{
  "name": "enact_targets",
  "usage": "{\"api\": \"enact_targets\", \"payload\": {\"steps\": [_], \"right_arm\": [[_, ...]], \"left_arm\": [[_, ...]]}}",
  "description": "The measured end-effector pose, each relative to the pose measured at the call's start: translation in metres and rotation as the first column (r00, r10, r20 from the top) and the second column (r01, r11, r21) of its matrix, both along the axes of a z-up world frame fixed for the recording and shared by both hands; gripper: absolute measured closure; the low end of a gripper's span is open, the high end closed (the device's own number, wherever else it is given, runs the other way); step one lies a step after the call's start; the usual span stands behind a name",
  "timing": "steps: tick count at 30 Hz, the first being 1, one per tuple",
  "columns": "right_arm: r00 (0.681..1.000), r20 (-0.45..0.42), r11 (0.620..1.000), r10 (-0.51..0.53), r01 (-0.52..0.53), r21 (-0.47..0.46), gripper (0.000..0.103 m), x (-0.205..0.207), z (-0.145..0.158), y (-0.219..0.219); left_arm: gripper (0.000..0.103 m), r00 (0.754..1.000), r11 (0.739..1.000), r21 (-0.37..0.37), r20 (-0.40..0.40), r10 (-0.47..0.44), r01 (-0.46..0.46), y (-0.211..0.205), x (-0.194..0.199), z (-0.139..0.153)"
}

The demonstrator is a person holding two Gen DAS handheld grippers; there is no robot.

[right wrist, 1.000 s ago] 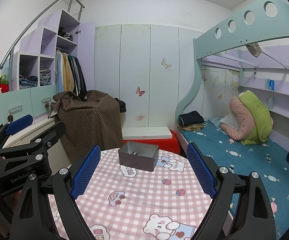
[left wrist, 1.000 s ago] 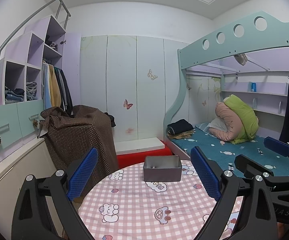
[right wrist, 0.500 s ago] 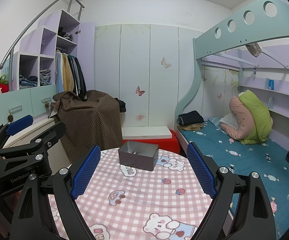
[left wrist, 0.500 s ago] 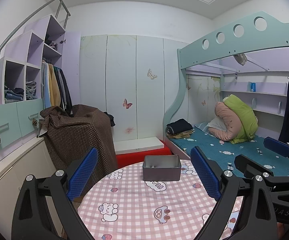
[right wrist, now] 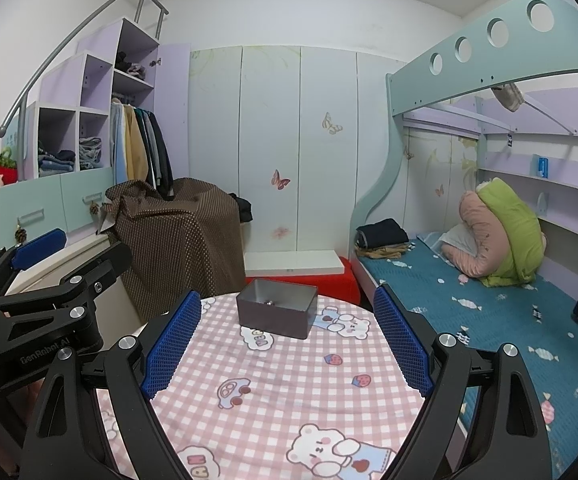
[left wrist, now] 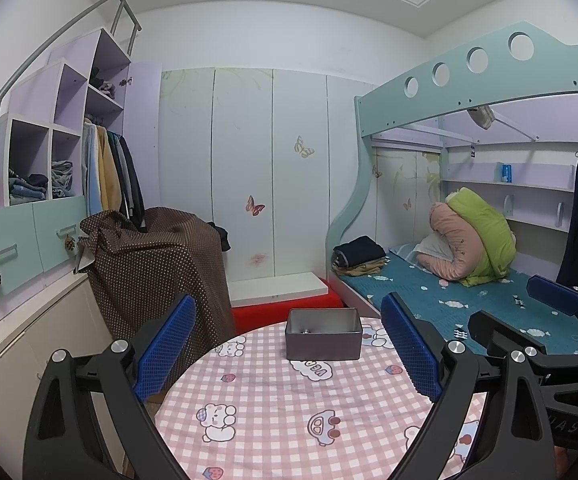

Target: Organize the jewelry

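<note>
Nothing much has shifted; both my jaws stay wide apart and empty. Straight ahead of my left gripper [left wrist: 289, 354] sits the gray box [left wrist: 323, 335] on the tabletop [left wrist: 289, 408], long side facing me, small jewelry [right wrist: 268, 302] inside. Left of the box, that gripper's body reads "GenRobot.AI"; my right gripper [right wrist: 285, 344] looks about equally near.

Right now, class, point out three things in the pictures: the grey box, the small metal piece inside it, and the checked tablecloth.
grey box [left wrist: 323, 346]: left wrist view, on its front wall.
small metal piece [right wrist: 268, 302]: right wrist view, on the piece, on the box floor.
checked tablecloth [right wrist: 301, 384]: right wrist view, on bare pink checks in front of the box.
</note>
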State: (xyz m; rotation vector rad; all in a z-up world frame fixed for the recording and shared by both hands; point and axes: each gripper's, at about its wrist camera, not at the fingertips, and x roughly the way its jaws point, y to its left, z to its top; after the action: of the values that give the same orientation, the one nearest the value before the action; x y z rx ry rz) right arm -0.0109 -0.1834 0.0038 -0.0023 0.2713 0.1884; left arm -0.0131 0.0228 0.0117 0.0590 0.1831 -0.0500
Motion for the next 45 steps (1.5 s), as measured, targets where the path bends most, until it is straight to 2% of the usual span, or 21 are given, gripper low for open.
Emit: {"api": "enact_targets", "payload": {"steps": [45], "right_arm": [[1.000,0.003,1.000,-0.002,0.002,-0.003,0.018,0.0010,-0.0003,0.0039]], "left_arm": [[0.012,1.000,1.000,0.007,0.023,0.006,-0.006,-0.0018,-0.0033,0.0029]]}}
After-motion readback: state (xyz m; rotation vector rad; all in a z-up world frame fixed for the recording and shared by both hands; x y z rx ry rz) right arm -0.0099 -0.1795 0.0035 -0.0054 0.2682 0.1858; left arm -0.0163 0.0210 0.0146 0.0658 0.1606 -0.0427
